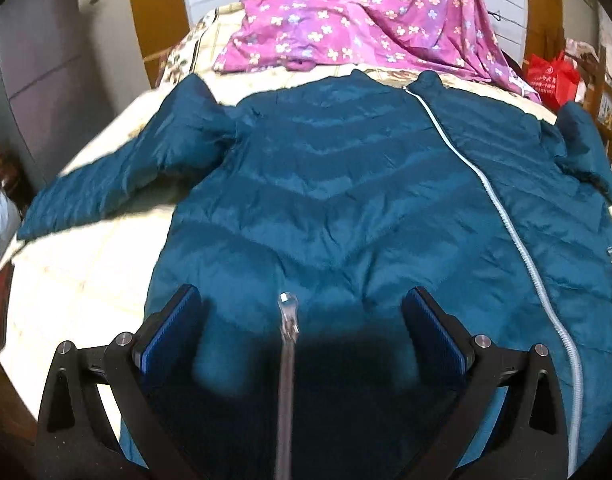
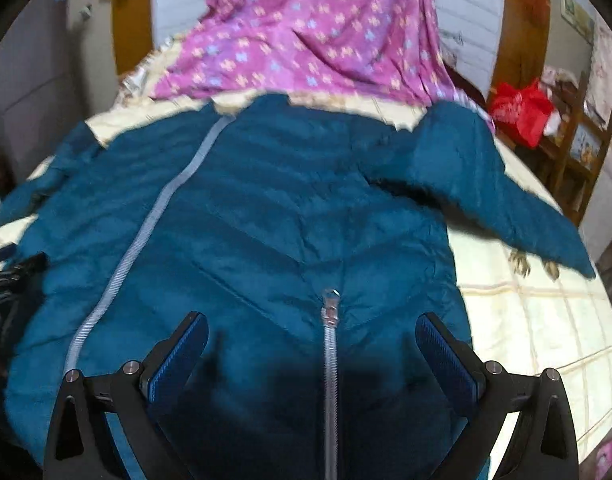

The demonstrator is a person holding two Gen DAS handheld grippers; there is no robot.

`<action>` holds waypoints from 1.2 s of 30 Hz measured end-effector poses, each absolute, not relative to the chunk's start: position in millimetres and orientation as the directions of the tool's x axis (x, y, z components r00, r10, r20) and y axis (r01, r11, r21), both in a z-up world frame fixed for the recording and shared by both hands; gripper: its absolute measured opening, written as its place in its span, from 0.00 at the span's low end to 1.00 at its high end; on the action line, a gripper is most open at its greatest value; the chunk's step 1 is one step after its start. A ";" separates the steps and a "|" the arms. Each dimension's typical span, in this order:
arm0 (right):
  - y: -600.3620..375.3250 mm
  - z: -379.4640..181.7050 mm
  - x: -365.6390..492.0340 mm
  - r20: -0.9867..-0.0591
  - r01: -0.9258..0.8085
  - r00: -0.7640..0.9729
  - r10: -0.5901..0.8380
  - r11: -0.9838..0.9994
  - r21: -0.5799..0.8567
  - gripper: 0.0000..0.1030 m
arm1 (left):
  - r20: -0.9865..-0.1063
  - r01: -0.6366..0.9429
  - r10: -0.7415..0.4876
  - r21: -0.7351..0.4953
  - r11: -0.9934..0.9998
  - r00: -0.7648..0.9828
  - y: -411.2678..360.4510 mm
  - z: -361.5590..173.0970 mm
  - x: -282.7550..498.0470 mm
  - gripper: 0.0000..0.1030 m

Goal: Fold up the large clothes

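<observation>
Here, the left gripper (image 1: pixel 299 320) is held wide open over the hem, its ribbed blue fingers (image 1: pixel 167 328) gripping nothing; the right gripper (image 2: pixel 312 346) is spread just as wide and is likewise empty. Beneath both, a teal quilted jacket (image 1: pixel 346 184) is laid flat on the cream checked bed (image 1: pixel 73 280), chevron stitching puffed, a pale zipper (image 1: pixel 494 200) running its length, sleeves splayed outward. Beyond the collar, a purple floral cloth (image 1: pixel 346 12) is draped.
</observation>
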State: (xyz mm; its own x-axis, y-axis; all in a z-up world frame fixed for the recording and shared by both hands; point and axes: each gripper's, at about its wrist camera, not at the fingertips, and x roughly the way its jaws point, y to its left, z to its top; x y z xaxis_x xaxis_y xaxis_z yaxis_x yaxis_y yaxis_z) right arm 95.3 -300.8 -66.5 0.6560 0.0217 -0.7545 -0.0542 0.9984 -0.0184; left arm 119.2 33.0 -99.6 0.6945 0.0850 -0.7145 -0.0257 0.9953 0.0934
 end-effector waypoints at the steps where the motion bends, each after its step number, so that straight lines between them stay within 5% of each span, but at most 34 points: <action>1: -304.9 -70.8 100.2 -0.767 -0.039 0.642 0.019 0.999 -0.009 1.00 | -0.723 -0.023 0.087 0.098 0.995 0.686 34.5 -102.2 124.3 1.00; 7: -321.8 -92.2 120.9 -0.820 0.014 0.572 -0.006 1.000 0.002 1.00 | -0.799 -0.039 0.029 0.007 0.999 0.601 51.3 -113.8 163.1 1.00; 23: -326.1 -99.5 128.1 -0.833 0.036 0.554 -0.003 0.999 0.020 1.00 | -0.847 -0.069 0.054 0.020 0.997 0.530 46.3 -110.4 180.0 1.00; 29: -334.4 -52.6 78.5 -0.740 0.023 0.657 0.143 0.978 0.208 1.00 | -0.776 -0.039 0.031 0.008 0.999 0.630 23.8 -47.5 114.1 1.00; 36: -312.6 -18.4 7.4 -0.684 -0.056 0.723 0.102 0.994 0.089 1.00 | -0.705 -0.020 0.064 0.071 0.997 0.707 9.7 -8.6 54.2 1.00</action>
State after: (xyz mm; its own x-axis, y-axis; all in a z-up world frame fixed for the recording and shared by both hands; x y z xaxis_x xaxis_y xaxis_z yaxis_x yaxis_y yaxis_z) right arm 7.4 -312.6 -18.4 0.7225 0.1017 -0.6838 -0.0556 0.9945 0.0891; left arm 54.2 9.7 -8.6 0.7065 0.0643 -0.7047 -0.0197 0.9973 0.0713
